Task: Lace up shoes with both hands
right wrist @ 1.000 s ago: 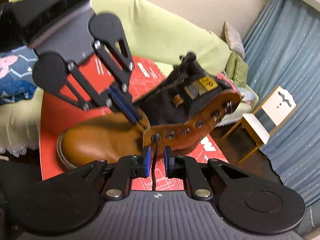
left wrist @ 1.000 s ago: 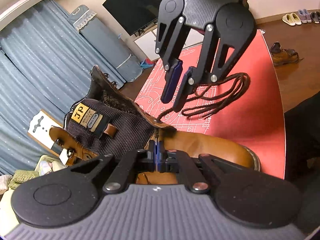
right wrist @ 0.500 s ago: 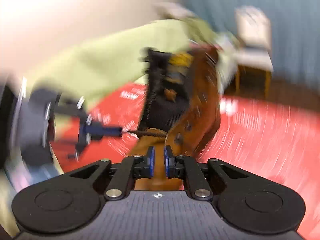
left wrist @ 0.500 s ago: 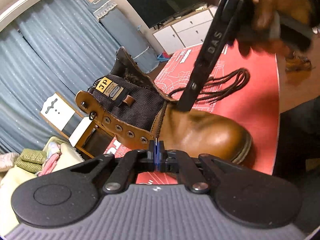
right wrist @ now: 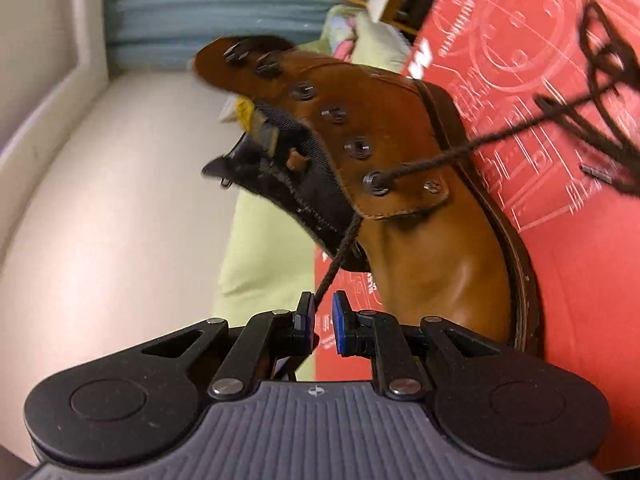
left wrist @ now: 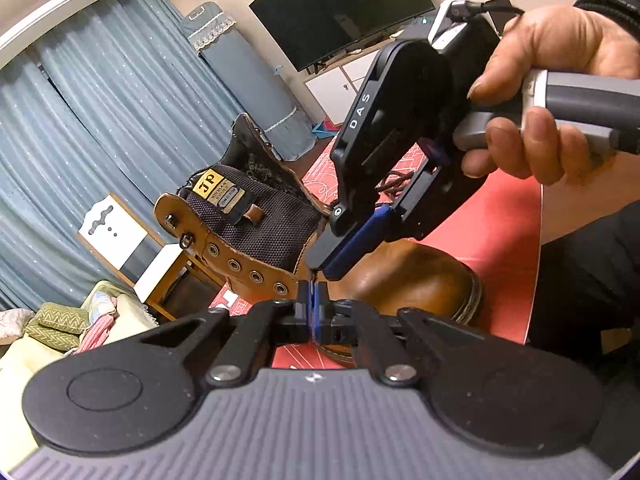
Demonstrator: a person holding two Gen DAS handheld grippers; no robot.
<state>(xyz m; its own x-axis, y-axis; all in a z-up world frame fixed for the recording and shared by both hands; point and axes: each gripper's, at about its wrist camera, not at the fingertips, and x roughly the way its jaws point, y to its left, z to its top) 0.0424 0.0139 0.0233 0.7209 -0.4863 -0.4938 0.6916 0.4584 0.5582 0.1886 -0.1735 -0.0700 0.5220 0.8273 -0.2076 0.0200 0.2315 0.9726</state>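
where the boot's [left wrist: 256, 220] mesh tongue faces the left camera, a yellow patch reads "jp", with two smaller tags below it whose print is too small to read, and the side of the right gripper [left wrist: 326, 264] carries the letters "das" in white. the brown leather boot lies on a red mat [left wrist: 496, 240] printed with white line drawings; the white lettering at the mat's edge is cut off by the boot and cannot be read. the left gripper [left wrist: 311, 306] has its blue pads pressed together on the dark brown lace [right wrist: 432, 160] just in front of the eyelet row. a bare hand [left wrist: 552, 92] holds the right gripper, whose tips come down beside the tongue just above the left one. in the right wrist view its jaws stand apart with a narrow gap, and a strand of the lace runs from under the boot's flap into that gap beside the left pad; the pads do not press on it. another run of the lace leaves the lowest eyelet and trails in a loose bundle across the mat.
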